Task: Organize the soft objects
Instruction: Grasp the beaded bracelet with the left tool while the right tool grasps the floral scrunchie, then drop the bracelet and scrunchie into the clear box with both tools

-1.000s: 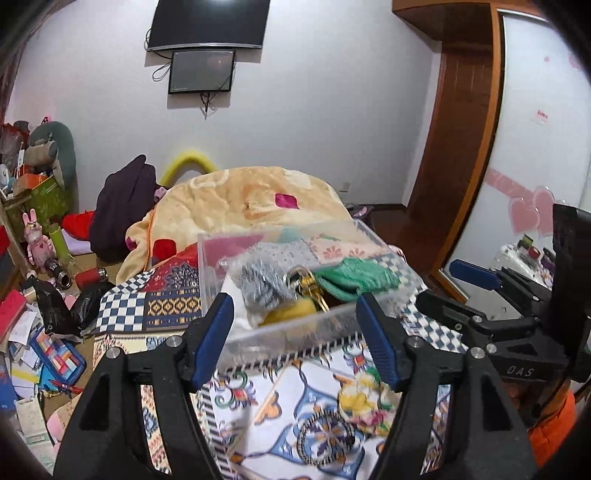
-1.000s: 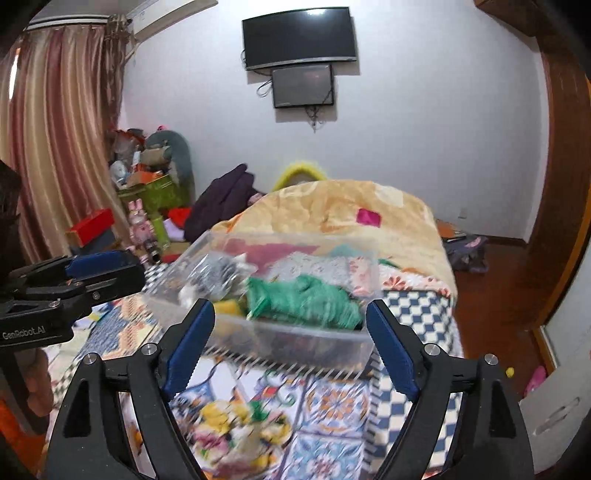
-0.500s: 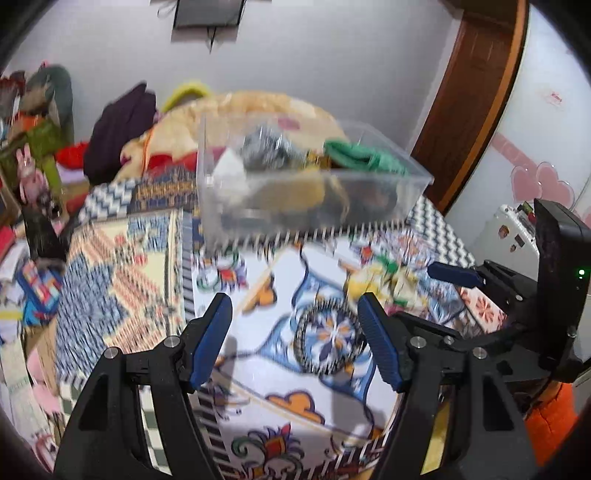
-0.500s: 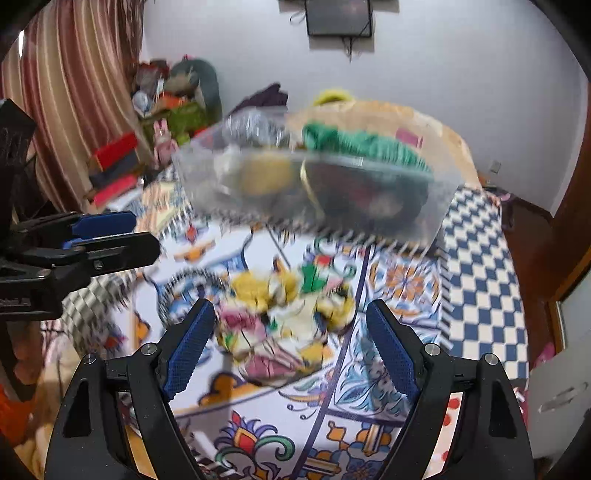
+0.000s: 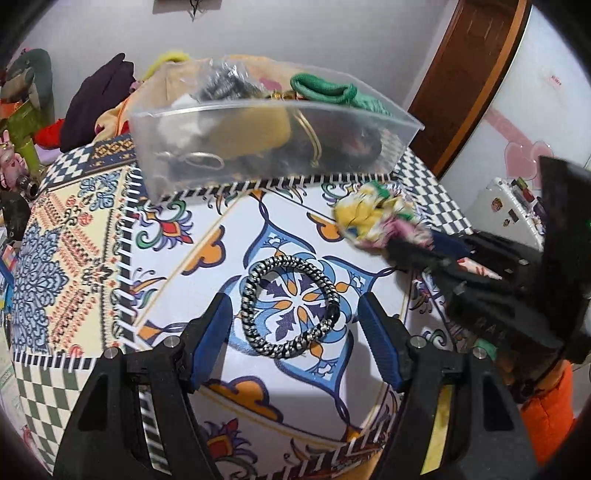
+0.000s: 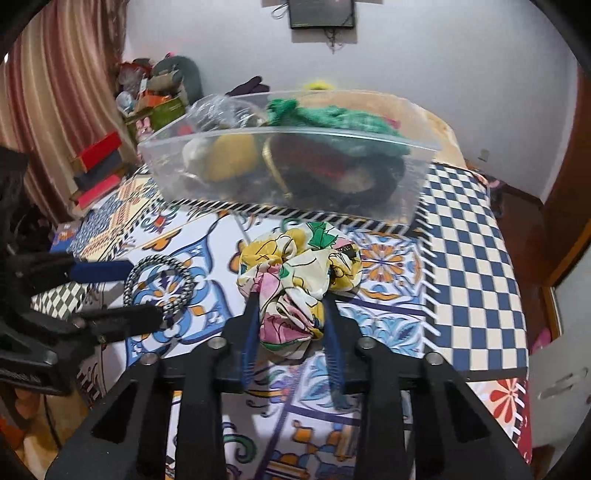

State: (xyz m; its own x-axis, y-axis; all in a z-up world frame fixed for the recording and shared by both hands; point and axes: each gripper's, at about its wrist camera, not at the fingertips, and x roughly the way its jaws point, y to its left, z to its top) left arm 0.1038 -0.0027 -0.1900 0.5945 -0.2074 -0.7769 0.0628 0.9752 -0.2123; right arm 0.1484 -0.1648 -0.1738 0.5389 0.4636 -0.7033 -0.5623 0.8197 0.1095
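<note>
Dropped low over the patterned cloth (image 5: 177,266) within a second, both tools, so pickup looks begun. Right gripper (image 6: 291,314) pinched onto the floral scrunchie (image 6: 295,273), just short of the clear bin (image 6: 288,166). Left gripper (image 5: 295,317) spread wide, straddling the braided hair tie (image 5: 291,306), seemingly untouched.

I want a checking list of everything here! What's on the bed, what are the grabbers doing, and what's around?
Surface: patterned cloth, colourful tiles and checks.
Job's things: floral scrunchie and braided hair band lie on the cloth; clear box behind holds a green knit and other soft bits.
Clutter: piled toys and boxes at the left wall.
Grippers: right gripper shut on the floral scrunchie; left gripper open around the braided hair band.
Cables: wires dangle under the wall screen.
Surroundings: curtain, wooden door.
</note>
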